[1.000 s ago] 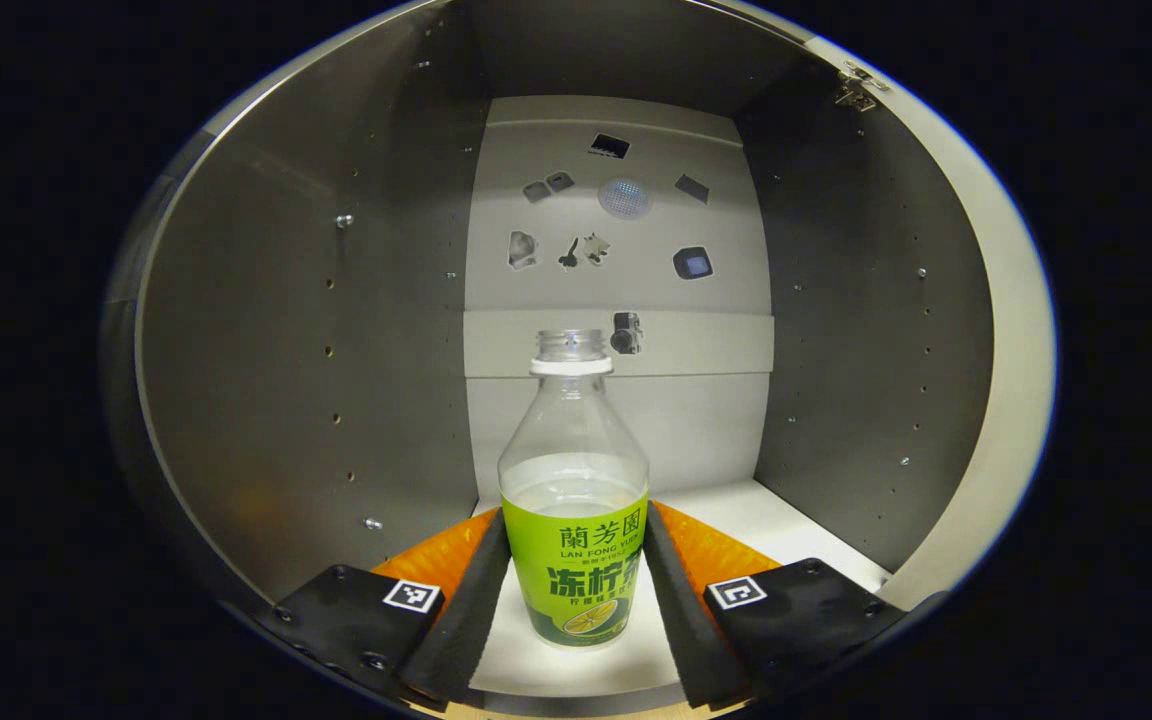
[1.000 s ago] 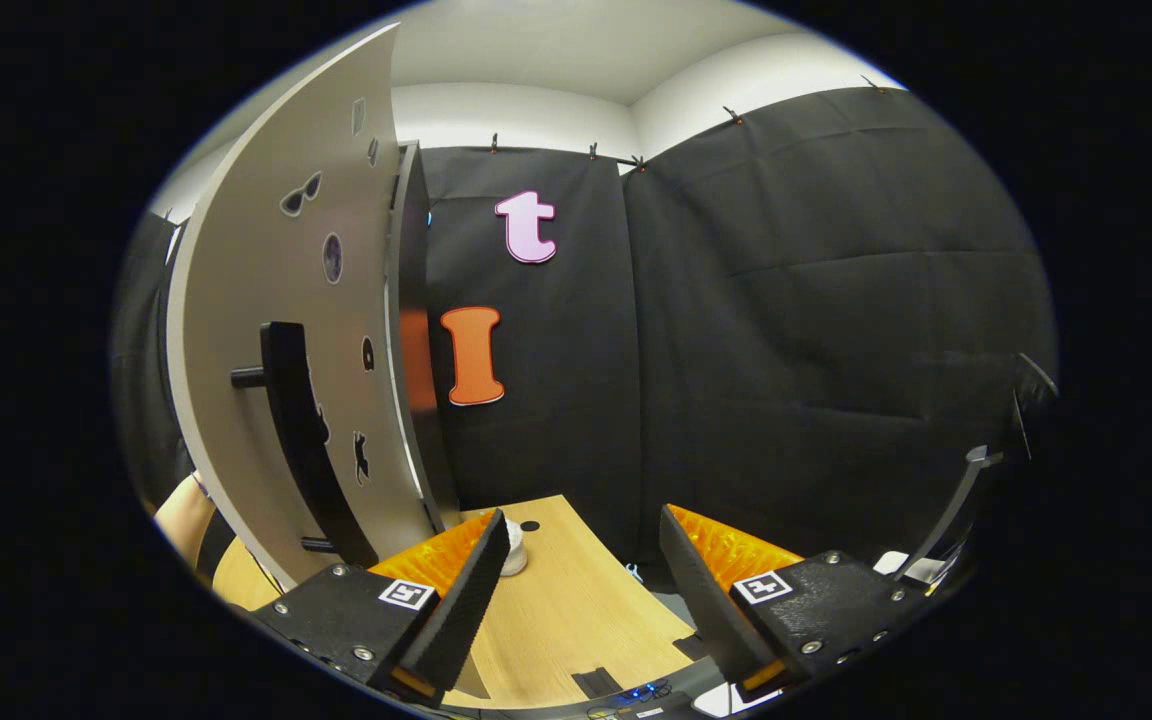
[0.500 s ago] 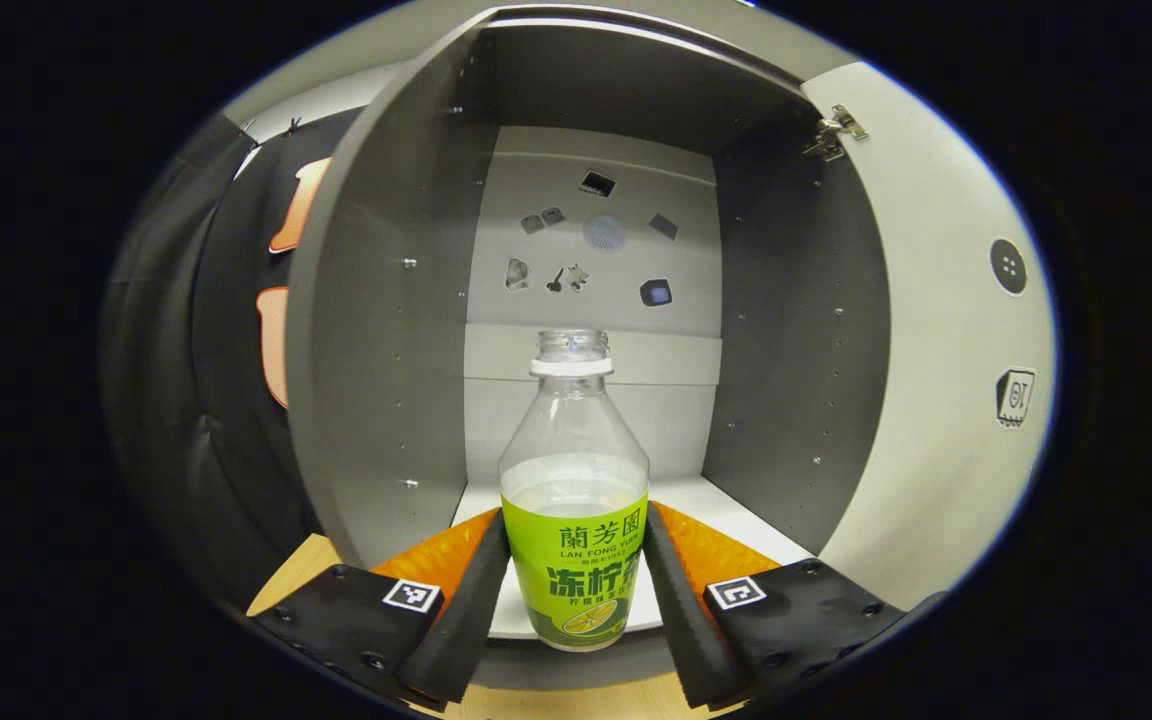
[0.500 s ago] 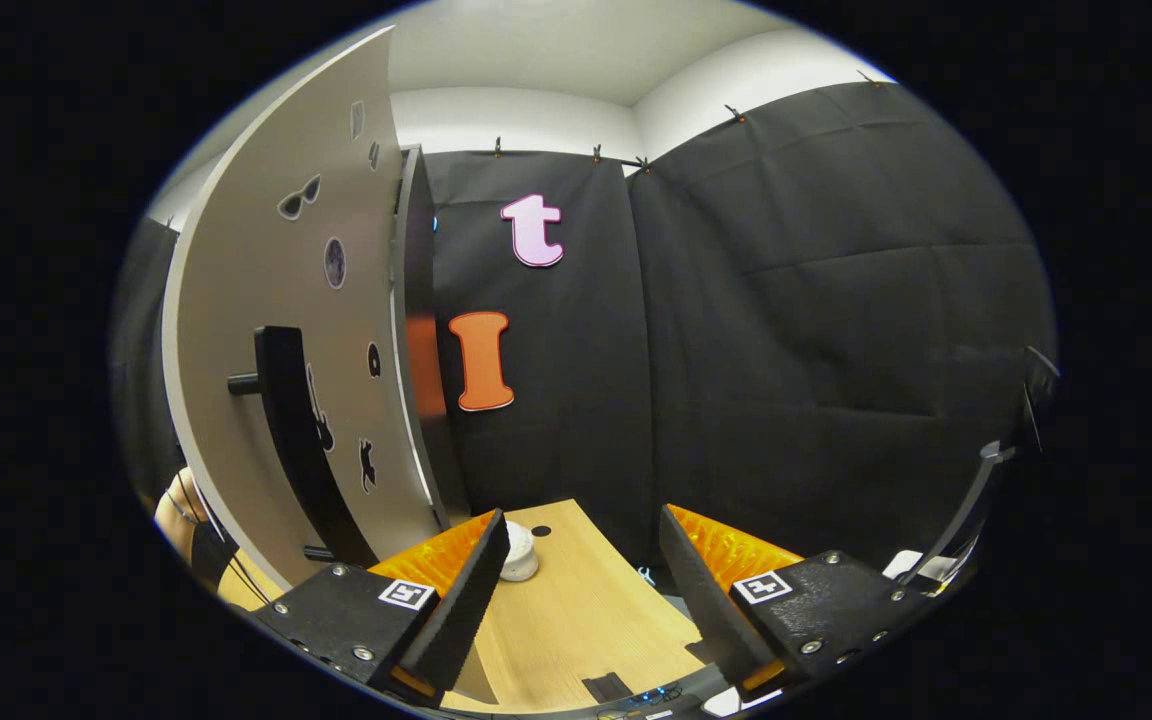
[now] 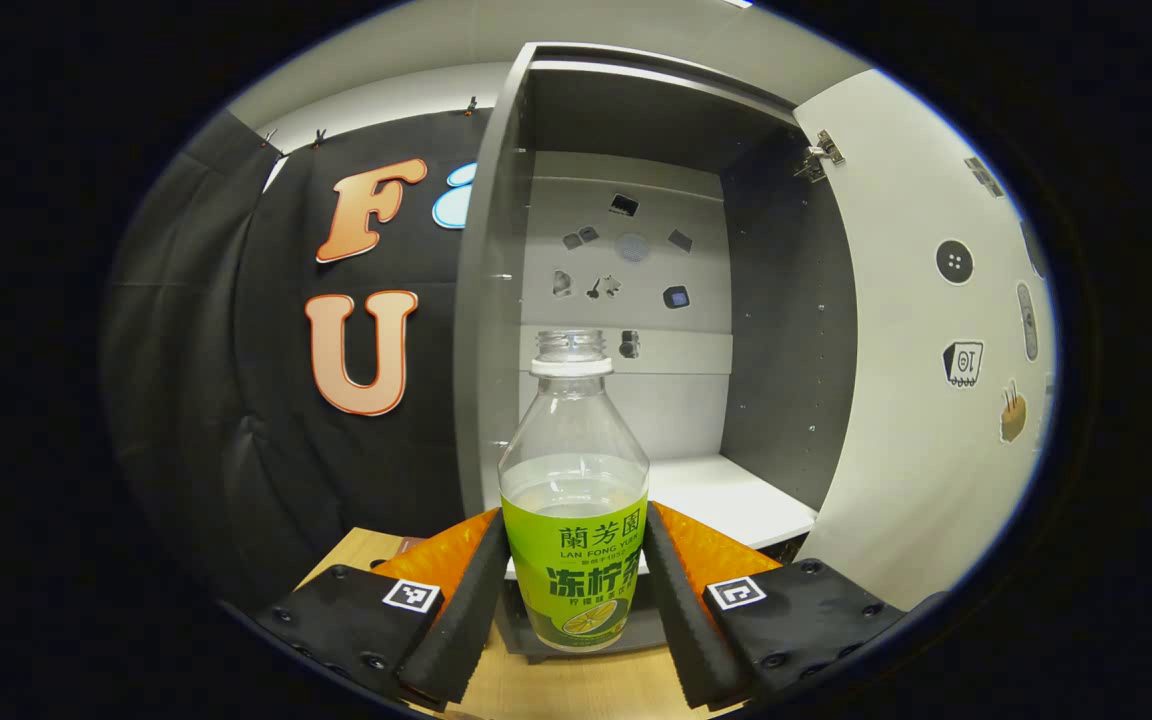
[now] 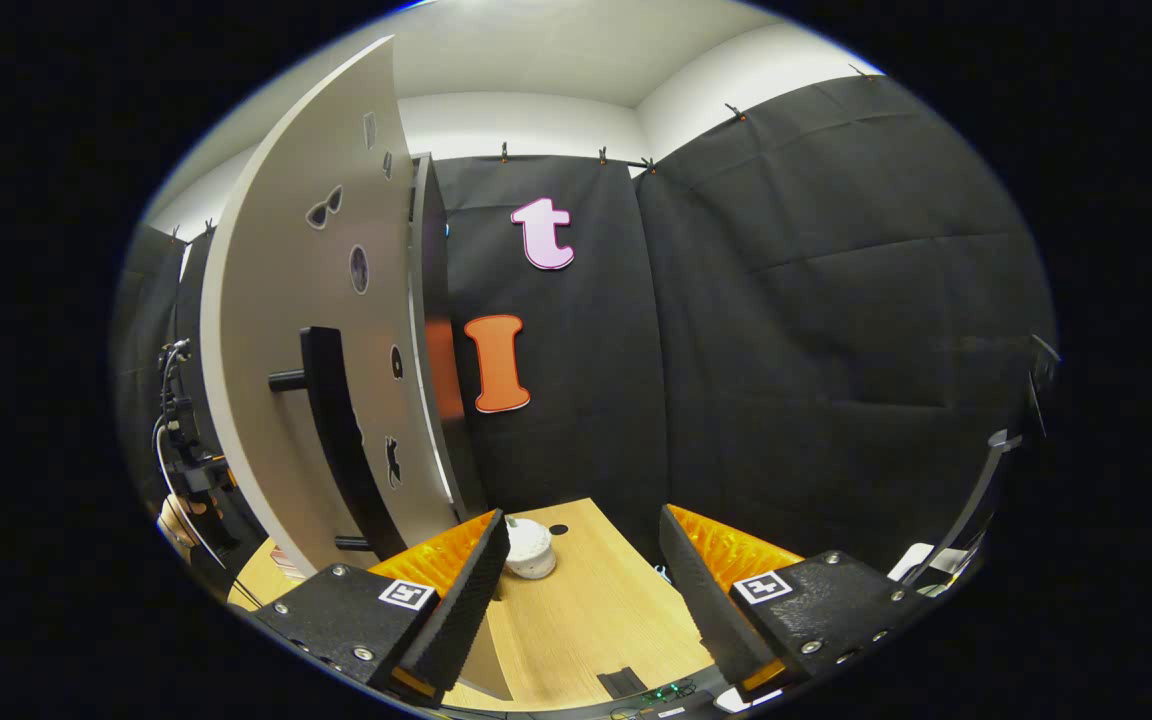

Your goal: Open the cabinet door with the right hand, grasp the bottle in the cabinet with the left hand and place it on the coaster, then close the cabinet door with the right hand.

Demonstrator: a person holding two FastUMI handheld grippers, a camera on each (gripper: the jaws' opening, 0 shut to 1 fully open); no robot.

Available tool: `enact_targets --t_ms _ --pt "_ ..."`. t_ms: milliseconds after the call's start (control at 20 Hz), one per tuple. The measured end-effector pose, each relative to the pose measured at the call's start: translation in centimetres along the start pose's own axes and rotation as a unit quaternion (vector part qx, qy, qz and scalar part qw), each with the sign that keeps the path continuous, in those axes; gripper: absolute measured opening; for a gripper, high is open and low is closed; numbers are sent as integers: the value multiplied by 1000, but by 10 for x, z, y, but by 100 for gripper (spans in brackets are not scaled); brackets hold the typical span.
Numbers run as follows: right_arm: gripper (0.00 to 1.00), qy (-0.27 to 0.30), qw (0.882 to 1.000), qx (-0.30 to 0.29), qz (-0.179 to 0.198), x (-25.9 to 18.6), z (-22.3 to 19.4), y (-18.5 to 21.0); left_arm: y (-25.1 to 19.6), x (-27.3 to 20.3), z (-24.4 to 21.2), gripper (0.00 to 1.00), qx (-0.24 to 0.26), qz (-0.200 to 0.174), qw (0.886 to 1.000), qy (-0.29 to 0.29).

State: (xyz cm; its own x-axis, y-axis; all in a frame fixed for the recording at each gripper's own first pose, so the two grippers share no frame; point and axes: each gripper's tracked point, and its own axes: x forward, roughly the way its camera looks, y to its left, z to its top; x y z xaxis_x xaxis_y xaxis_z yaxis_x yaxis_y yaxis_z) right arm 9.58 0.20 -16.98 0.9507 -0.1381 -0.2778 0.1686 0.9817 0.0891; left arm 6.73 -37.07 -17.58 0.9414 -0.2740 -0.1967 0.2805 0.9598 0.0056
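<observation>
The left gripper [image 5: 574,585] clamps both fingers on the upright bottle [image 5: 574,500], held outside the open cabinet [image 5: 636,300] above the table [image 5: 576,685], while the right gripper [image 6: 581,590] hangs open, empty.

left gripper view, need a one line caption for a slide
Left gripper shut on green-labelled bottle, held before the open cabinet.

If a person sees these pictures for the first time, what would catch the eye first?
First, the clear plastic bottle with the bright green label, capless and partly filled, clamped in the left claw in front of the open grey cabinet. Next, in the right gripper view, the pale cabinet door with its long black handle, swung open to the left of the open, empty right claw.
</observation>
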Motion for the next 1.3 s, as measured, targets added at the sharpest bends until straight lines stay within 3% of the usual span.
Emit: enact_targets --t_ms 350,550,650,700,800,850,950,1300 --pt "93 -6 1000 3 9 -4 3 11 47 -47 -57 82 -16 27 999 23" --pt "93 -10 1000 8 13 -3 6 17 80 -67 -96 82 5 54 998 29" --pt "99 -11 1000 12 14 0 6 21 95 -77 -123 82 9 61 997 39" --pt "93 -10 1000 13 13 1 6 21 100 -82 -134 82 5 61 997 41" --pt "93 -7 1000 13 11 3 5 23 109 -91 -160 82 0 68 996 50" --pt "99 -5 1000 11 9 4 4 22 113 -95 -174 82 1 70 996 55" --pt "93 0 1000 5 5 5 2 22 119 -105 -200 82 11 75 995 62" --pt "93 22 1000 7 2 11 -2 28 130 -119 -278 82 6 91 992 87"
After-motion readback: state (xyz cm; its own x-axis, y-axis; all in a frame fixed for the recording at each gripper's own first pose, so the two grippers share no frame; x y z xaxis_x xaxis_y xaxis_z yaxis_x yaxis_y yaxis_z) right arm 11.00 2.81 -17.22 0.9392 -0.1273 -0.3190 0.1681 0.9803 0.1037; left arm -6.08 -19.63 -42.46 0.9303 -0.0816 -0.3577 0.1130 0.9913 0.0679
